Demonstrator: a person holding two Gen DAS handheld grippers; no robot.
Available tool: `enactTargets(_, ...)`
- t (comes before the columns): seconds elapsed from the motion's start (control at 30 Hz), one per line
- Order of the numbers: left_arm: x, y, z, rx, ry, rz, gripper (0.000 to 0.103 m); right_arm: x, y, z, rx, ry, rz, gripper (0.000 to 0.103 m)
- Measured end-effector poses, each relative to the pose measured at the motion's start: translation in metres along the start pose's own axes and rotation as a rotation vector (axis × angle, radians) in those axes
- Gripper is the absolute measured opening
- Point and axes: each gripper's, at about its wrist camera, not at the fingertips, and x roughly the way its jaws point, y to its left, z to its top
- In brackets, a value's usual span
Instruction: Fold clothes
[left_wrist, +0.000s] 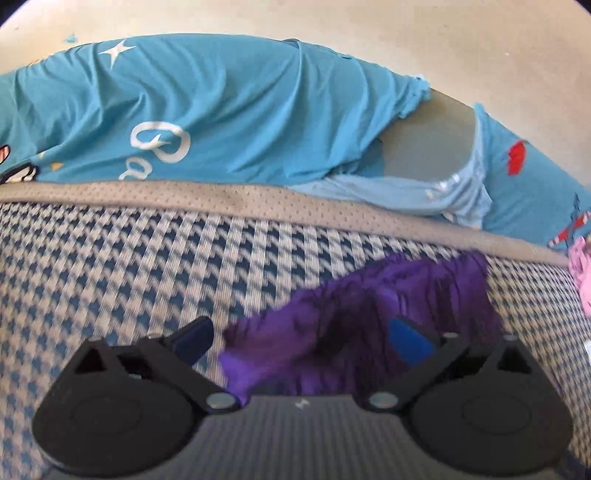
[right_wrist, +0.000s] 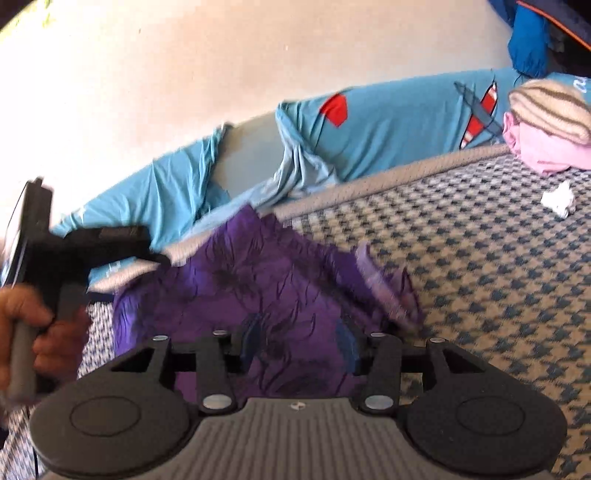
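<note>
The purple garment (right_wrist: 258, 288) lies crumpled on the checked mattress (right_wrist: 480, 277), bunched between the spread fingers of the left gripper (left_wrist: 303, 338) and clasped at a fold by the right gripper (right_wrist: 297, 341), a hand (right_wrist: 33, 328) just left.

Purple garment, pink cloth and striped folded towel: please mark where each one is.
purple garment (right_wrist: 258, 280): right wrist view, on its crinkled middle.
pink cloth (right_wrist: 546, 147): right wrist view, on its front fold.
striped folded towel (right_wrist: 550, 107): right wrist view, on its top roll.
</note>
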Motion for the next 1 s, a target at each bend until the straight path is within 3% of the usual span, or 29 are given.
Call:
enactTargets(0.23,-0.033,0.011,-0.037,0.013,0.048,0.003,0.102,-0.006,-0.002,-0.002,0.049,0.047,0.031,0.044)
enactTargets(0.43,-0.05,0.024,-0.069,-0.038,0.092,-0.026,0.102,-0.014,0.002,-0.01,0.052,0.073,0.065,0.044)
enactTargets(0.7,-0.057,0.027,-0.107,-0.081,0.133,-0.063,0.103,-0.018,0.007,-0.021,0.041,0.101,0.066,0.045)
enactTargets(0.8,-0.051,0.026,-0.117,-0.079,0.166,-0.053,0.103,-0.018,0.009,-0.025,0.028,0.106,0.061,0.045)
enactTargets(1.0,-0.049,0.021,-0.126,-0.028,0.149,-0.018,0.103,-0.018,0.005,-0.028,0.043,0.113,0.045,0.045)
